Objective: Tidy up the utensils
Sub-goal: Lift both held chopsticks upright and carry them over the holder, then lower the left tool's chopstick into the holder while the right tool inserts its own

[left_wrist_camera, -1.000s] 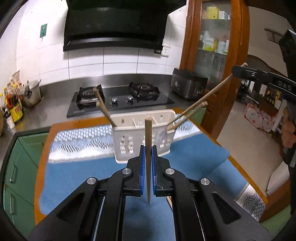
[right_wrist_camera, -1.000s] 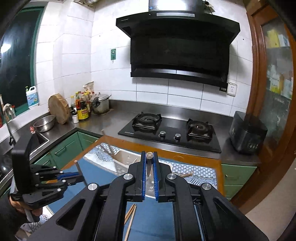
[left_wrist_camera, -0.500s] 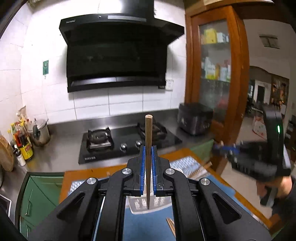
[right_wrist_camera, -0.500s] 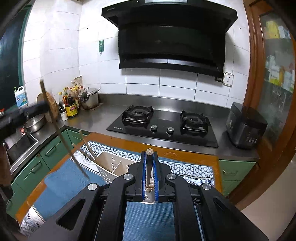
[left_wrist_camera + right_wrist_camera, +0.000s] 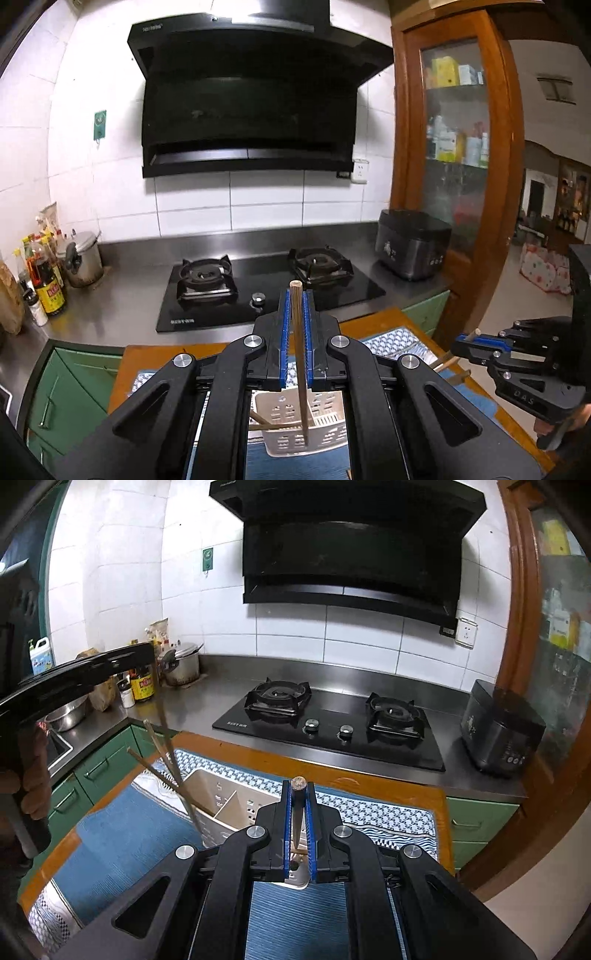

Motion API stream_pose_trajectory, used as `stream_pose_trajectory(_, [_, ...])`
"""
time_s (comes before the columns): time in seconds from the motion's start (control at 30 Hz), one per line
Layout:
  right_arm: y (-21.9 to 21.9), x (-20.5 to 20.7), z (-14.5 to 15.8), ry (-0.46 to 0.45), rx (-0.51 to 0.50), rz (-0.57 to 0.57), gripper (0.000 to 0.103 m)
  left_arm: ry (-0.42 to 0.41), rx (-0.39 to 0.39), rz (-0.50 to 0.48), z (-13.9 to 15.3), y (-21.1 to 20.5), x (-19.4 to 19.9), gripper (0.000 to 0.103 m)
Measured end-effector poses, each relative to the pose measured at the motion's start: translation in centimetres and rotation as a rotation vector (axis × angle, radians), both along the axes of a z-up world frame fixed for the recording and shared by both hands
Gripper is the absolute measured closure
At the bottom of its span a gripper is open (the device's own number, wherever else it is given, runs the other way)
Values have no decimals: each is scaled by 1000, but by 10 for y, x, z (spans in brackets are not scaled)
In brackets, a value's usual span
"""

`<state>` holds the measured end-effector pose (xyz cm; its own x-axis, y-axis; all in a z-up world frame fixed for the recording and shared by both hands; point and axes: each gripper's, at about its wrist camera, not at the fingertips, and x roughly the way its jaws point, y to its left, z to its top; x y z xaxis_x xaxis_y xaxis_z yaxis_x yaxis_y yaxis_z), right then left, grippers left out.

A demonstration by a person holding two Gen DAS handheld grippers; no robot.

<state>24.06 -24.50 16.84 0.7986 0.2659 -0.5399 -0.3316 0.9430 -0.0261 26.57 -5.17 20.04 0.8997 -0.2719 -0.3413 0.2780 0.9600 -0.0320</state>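
While each gripper, left and right, pinches 1 wooden chopstick upright, both hover over the white slotted plastic caddy, ready for dropping in.

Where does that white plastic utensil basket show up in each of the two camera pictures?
Left wrist view: the basket sits at bottom centre, behind the left gripper and its chopstick.
Right wrist view: the basket is left of centre, partly behind the right gripper.
Shared landmark: the gas stove.
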Motion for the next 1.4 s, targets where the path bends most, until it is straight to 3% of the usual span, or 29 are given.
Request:
stream_pose_trajectory(0.23, [6,10,-13,18,-11,8,96,22,28,-10,-11,-4,11,99])
stream_pose_trajectory(0.27, [7,10,-14,20,-11,8,96,25,30,-13,-12,-4,11,103])
stream_pose_trajectory(0.67, [9,10,-14,20,-13,2,96,72,31,-32,-26,-1,17,103])
stream_pose_trajectory(0.77, [7,9,-11,11,-4,2,84,71,20,-35,-26,4,15,103])
stream_pose_trajectory(0.9, [8,3,-1,-22,-2,0,83,59,24,-26,-24,6,8,99])
stream_pose_trajectory(0.93, [9,0,2,-30,3,5,83,53,21,-27,-23,7,4,96])
stream_pose_trajectory(1.0, [13,-5,9,-49,4,14,83,40,20,-17,-21,11,-2,75])
stream_pose_trajectory(1.17, [31,-6,16,-45,37,70,83,2,7,10,-17,30,-28,55])
stream_pose_trajectory(1.27, [47,-1,10,-16,52,111,83,-4,4,29,-19,45,-43,45])
stream_pose_trajectory(1.4, [79,11,-5,29,65,179,83,-7,-10,55,-25,66,-64,23])
